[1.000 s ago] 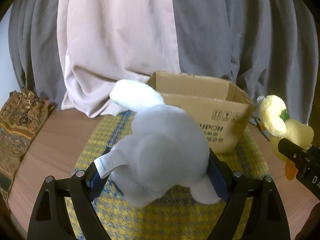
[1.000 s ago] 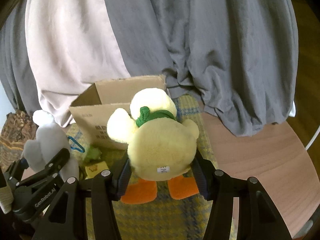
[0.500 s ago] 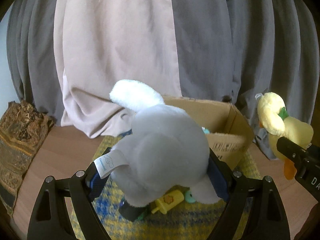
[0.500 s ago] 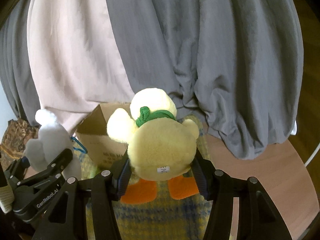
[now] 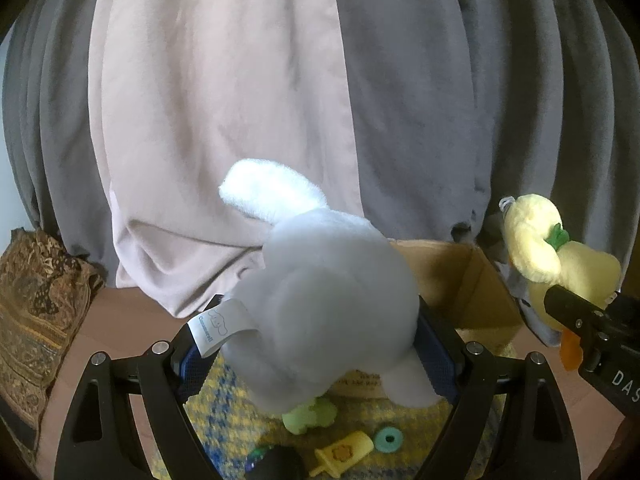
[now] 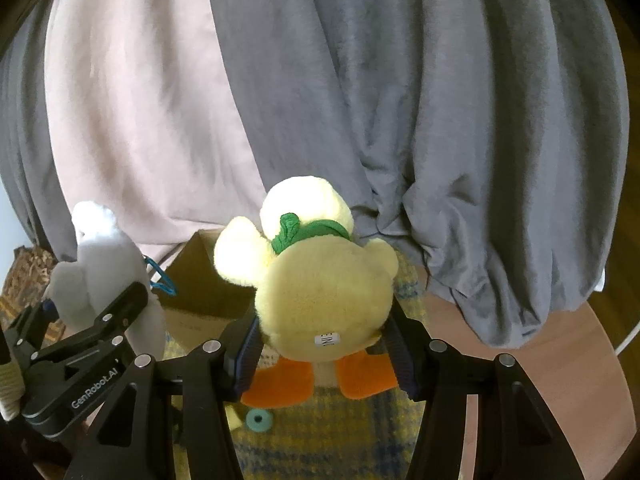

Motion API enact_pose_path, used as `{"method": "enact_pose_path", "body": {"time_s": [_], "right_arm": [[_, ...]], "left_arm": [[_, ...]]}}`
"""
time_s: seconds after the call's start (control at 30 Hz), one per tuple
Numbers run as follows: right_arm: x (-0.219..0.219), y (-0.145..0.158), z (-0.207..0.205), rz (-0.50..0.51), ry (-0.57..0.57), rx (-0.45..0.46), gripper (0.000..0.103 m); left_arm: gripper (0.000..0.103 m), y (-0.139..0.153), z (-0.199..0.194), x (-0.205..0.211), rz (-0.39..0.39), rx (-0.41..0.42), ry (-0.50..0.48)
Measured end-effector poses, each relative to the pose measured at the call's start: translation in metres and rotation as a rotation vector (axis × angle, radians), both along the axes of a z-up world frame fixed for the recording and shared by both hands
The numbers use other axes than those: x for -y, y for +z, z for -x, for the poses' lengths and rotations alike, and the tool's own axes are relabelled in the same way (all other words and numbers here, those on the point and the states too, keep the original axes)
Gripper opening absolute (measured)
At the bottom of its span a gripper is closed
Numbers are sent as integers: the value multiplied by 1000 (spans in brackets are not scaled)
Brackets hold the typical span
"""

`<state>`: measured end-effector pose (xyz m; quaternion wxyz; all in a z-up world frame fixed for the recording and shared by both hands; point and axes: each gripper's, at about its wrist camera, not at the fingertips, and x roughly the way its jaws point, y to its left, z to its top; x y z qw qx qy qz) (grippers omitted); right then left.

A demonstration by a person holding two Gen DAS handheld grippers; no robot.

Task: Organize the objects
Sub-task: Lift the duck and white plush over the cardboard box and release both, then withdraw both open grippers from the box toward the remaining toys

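A: White toy, yellow duck: plush, fuzzy. Box?
B: Matt brown cardboard. Mat is coarse woven cloth, yellow-blue.
A: Gripper arms matt black plastic, shiny metal screws. Table smooth wood. Curtains soft cloth.

Matte black two-finger tongs, one in each hand

The left tongs and right tongs had angular black frames with triangular cut-outs, round silver screws, ribbed dark blue pads, and white lettering along their sides.

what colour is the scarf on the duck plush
Green scarf on the yellow duck plush, clearest in the right wrist view.
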<state>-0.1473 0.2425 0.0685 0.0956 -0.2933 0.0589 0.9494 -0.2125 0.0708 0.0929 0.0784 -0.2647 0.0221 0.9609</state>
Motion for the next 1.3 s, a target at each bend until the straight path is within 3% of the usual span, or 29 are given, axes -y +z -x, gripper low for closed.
{"method": "enact_pose_path", "body": {"time_s": [0.7, 0.8, 0.97, 1.03, 1.3], "right_arm": [[-2, -6, 58, 37, 31, 52, 57], [-6, -9, 65, 40, 33, 57, 61], [-9, -9, 66, 35, 13, 46, 85], [-9, -8, 64, 27, 8, 45, 87], [-16, -3, 49, 39, -18, 30, 88]], "left_arm": [[89, -5, 64, -15, -9, 61, -51], [91, -7, 69, -16, 7, 67, -37], [96, -13, 74, -17, 23, 91, -29], [102, -14, 72, -20, 42, 85, -30], [103, -9, 59, -22, 50, 65, -25]]}}
